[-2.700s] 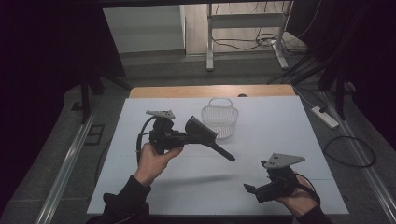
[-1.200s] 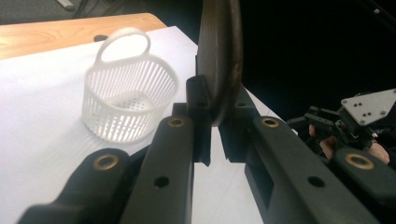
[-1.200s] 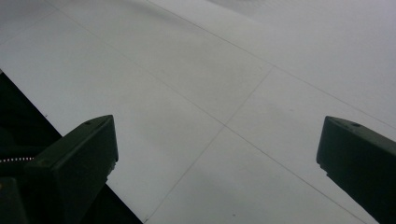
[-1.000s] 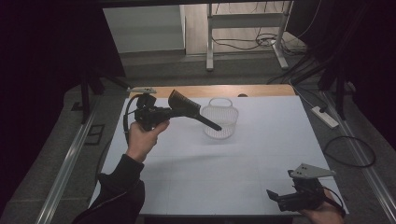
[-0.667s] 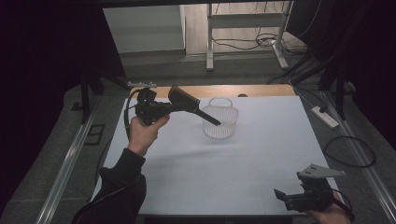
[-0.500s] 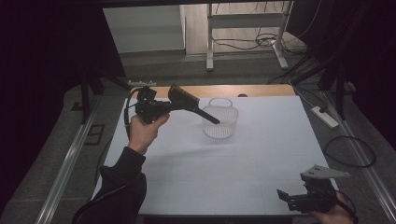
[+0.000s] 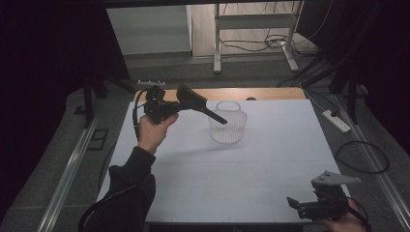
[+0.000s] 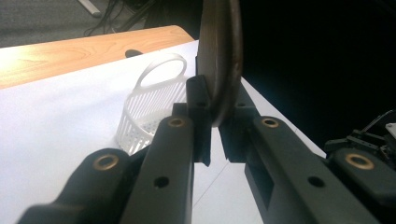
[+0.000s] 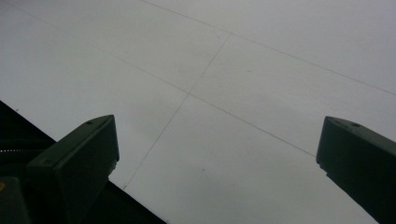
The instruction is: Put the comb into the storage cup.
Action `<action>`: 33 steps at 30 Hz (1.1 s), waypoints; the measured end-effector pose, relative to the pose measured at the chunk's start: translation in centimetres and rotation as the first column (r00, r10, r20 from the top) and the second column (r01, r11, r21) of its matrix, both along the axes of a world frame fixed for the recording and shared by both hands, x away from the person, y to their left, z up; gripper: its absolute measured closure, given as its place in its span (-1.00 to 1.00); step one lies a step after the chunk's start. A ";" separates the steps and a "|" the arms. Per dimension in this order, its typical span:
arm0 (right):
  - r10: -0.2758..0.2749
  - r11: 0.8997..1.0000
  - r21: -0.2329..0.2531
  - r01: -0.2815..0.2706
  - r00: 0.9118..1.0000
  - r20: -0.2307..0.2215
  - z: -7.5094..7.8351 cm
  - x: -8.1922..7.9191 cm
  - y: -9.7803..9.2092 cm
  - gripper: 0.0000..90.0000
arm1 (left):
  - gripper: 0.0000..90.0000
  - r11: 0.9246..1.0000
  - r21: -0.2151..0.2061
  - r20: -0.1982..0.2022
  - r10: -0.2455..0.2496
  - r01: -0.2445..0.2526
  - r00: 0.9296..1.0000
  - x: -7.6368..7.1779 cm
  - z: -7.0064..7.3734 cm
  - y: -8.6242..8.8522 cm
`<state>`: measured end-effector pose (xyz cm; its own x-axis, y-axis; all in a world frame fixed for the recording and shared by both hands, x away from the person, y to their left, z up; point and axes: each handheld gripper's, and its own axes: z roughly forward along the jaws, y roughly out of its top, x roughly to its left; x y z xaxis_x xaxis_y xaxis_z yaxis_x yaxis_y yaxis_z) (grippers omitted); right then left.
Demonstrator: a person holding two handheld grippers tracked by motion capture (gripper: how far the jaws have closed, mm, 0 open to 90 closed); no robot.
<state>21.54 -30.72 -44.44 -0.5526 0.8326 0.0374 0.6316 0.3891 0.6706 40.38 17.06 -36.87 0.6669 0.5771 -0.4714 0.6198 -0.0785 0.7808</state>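
The left claw (image 7: 180,104) pinches a brush (image 7: 196,102) above the basket (image 7: 227,126), right claw (image 7: 309,209) wide; a thin edge grip could let it twist free and miss.

In the left gripper view the dark tool (image 8: 219,56) runs off the top edge, its upper part unseen.

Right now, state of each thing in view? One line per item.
Left tongs: shut on the dark brush, raised above the table.
Dark brush: held in the air, handle tip over the basket.
White basket: upright on the table, looks empty.
Right tongs: open, holding nothing, near the table's front edge.
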 end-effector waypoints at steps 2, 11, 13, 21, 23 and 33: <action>0.003 1.000 0.001 -0.003 1.000 0.001 0.0 0.0 0.0 -1.00 | 0.85 1.000 0.009 -0.001 0.005 -0.005 1.000 0.3 -0.2 -0.2; 0.012 1.000 0.007 -0.012 1.000 -0.002 0.0 0.0 -0.1 -1.00 | 0.85 1.000 0.018 -0.009 0.010 -0.009 1.000 1.2 -1.3 -1.1; 0.013 1.000 0.007 -0.013 1.000 -0.002 0.0 0.0 0.0 -1.00 | 0.85 1.000 0.017 -0.010 0.009 -0.009 1.000 1.4 -1.4 -1.4; 0.019 1.000 0.006 -0.019 1.000 -0.003 0.0 0.0 0.0 -1.00 | 0.85 0.999 0.032 -0.008 0.006 -0.006 1.000 1.8 -1.9 -2.3; 0.022 1.000 0.008 -0.022 1.000 -0.002 0.0 0.0 0.0 -1.00 | 0.85 0.999 0.032 -0.009 0.008 -0.008 1.000 1.9 -2.1 -2.6; 0.028 1.000 0.007 -0.028 1.000 -0.002 0.0 0.0 0.0 -1.00 | 0.85 0.999 0.049 -0.018 0.008 -0.007 1.000 2.6 -3.2 -3.7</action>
